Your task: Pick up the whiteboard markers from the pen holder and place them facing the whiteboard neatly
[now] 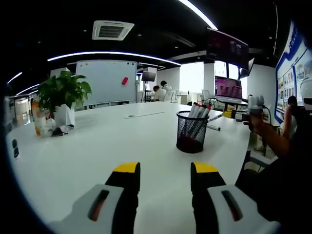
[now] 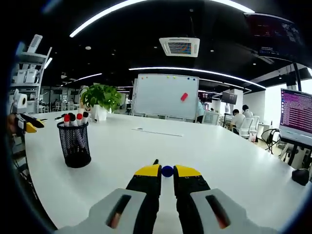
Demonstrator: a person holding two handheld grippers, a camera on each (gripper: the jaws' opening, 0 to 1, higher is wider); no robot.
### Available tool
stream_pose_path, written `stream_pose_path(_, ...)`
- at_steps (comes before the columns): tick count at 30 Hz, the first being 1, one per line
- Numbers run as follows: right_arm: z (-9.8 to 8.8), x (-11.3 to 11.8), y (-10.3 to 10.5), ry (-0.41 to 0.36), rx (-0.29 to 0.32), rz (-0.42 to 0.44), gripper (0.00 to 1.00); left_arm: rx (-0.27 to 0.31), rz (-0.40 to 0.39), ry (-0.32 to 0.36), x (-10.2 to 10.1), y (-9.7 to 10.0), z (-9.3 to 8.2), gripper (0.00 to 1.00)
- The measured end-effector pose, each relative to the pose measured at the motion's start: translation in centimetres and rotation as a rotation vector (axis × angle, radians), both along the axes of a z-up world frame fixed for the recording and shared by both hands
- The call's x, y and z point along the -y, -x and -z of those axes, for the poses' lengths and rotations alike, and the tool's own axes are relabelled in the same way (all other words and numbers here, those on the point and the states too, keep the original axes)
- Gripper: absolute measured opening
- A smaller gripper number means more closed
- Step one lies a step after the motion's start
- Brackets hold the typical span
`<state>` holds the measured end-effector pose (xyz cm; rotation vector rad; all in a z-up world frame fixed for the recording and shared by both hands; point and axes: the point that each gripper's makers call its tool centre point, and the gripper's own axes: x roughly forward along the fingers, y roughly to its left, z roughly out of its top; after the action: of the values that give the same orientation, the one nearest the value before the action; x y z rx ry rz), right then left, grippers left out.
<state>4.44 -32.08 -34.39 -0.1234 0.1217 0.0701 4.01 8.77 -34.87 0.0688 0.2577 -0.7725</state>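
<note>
A black mesh pen holder [image 1: 191, 131] [image 2: 74, 145] stands on the white table [image 1: 97, 151] with several red-capped markers [image 1: 200, 111] [image 2: 73, 118] upright in it. My left gripper [image 1: 165, 170] hangs open just short of the holder with nothing between its jaws. It also peeks in at the left edge of the right gripper view [image 2: 25, 124]. My right gripper [image 2: 167, 174] is shut on a blue-capped marker [image 2: 167, 170]. A hand holds that gripper [image 1: 233, 115] beyond the holder, its marker [image 1: 215, 118] sticking out level. The whiteboard [image 1: 105, 80] [image 2: 165, 96] stands past the table's far side.
A potted plant [image 1: 63, 92] [image 2: 101, 97] and an orange bottle [image 1: 38, 122] sit on one end of the table. A long thin strip [image 1: 144, 115] [image 2: 158, 132] lies near the whiteboard side. A lit screen [image 1: 228, 87] [image 2: 297, 117] stands off the table. People sit in the background.
</note>
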Motion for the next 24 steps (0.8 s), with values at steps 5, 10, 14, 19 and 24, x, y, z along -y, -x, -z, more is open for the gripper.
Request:
stream_pose_path(5,0.5,0.5,-0.5,0.003,-0.019,-0.002,0.13,-0.003,0.001,-0.001,0.1,0.0,0.1,0.43)
stream_pose_path(10,0.5,0.8,-0.4,0.004,-0.022,0.017,0.13,-0.005,0.0,-0.002,0.1,0.0,0.2,0.43)
stream_pose_path(14,0.5,0.6,-0.1,0.005,-0.024,0.021,0.13,-0.003,0.0,-0.002,0.1,0.1,0.1,0.43)
stream_pose_path(19,0.7,0.6,0.0,0.009,-0.033,0.026,0.13,-0.003,0.002,-0.003,0.1,0.1,0.2,0.43)
stream_pose_path(24,1.0,0.7,-0.1,0.038,-0.045,0.035,0.13,-0.002,0.001,-0.003,0.0,0.1,0.1,0.43)
